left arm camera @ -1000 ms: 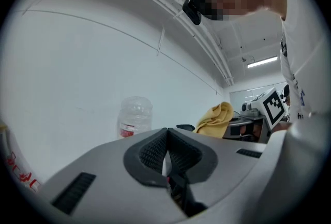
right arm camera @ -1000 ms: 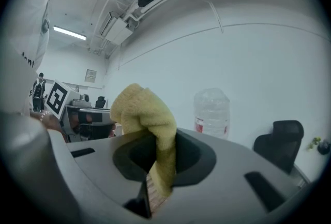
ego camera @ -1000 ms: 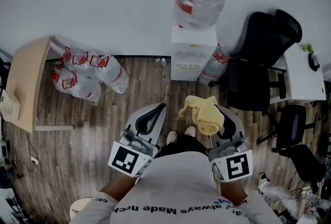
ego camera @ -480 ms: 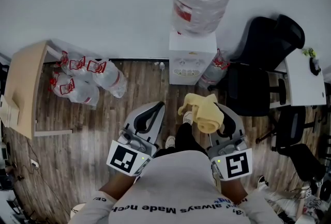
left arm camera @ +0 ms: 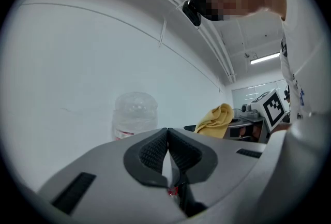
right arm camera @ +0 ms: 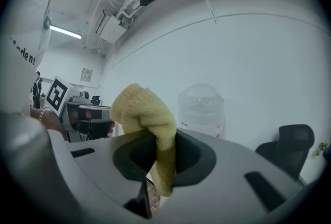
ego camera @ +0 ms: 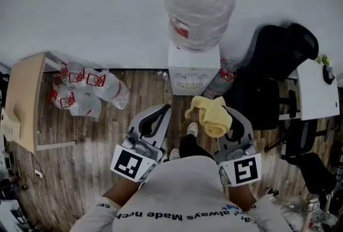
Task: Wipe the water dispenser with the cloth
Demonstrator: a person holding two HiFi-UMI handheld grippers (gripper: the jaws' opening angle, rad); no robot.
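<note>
Water dispenser (ego camera: pixel 193 67) nearer | right fingers (right arm camera: pixel 194 158) clamp yellow cloth (right arm camera: pixel 147 114) | left fingers (left arm camera: pixel 150 150) closed, empty

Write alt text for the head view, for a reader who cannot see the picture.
A person's right gripper is shut on a yellow cloth and the left gripper is shut, empty, above a wooden floor. Ahead, a white water dispenser topped by a large bottle stands at the wall, a black chair beside it.
</note>
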